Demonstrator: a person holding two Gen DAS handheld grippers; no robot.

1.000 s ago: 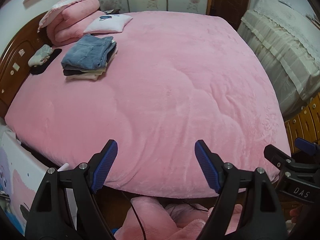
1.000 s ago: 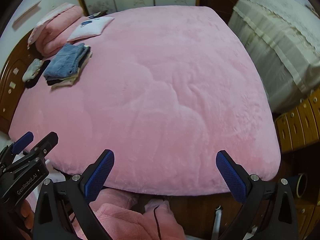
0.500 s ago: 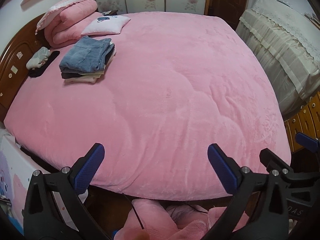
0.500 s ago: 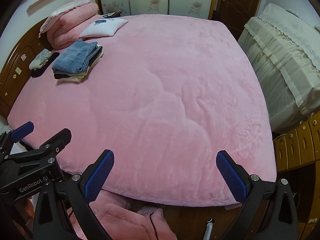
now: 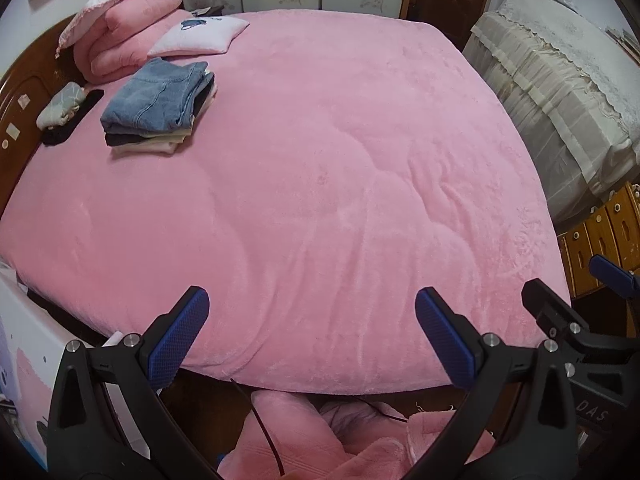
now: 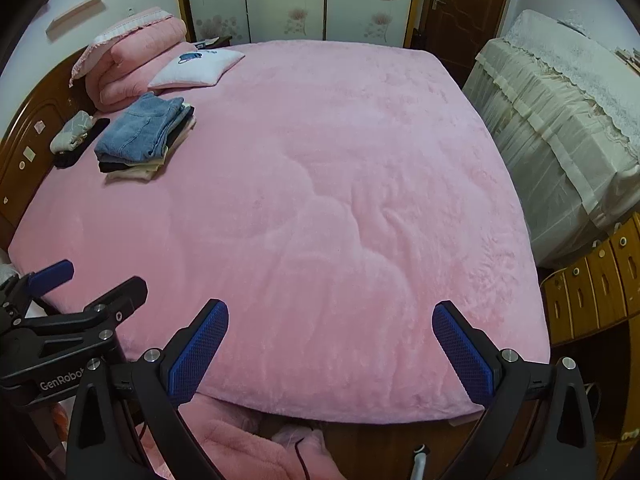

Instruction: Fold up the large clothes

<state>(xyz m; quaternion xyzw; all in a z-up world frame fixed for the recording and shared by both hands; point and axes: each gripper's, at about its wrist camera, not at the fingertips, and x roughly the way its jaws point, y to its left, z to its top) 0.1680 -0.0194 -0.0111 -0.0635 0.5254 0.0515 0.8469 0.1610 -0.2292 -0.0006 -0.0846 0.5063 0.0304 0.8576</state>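
Pink fleece garment (image 5: 304,444) lies crumpled on the floor below the foot edge of the bed (image 5: 320,200), under both my grippers. I have the left gripper (image 5: 312,336) spread wide with nothing between its blue pads, hovering over that foot edge. The right gripper (image 6: 328,348) is just as wide and holds nothing either, beside the left one. Near the headboard corner I see a stack of folded clothes (image 5: 156,108) with jeans on top, beside a white pillow (image 5: 200,34).

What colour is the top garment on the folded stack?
Faded denim blue; the top garment shows best in the left wrist view.
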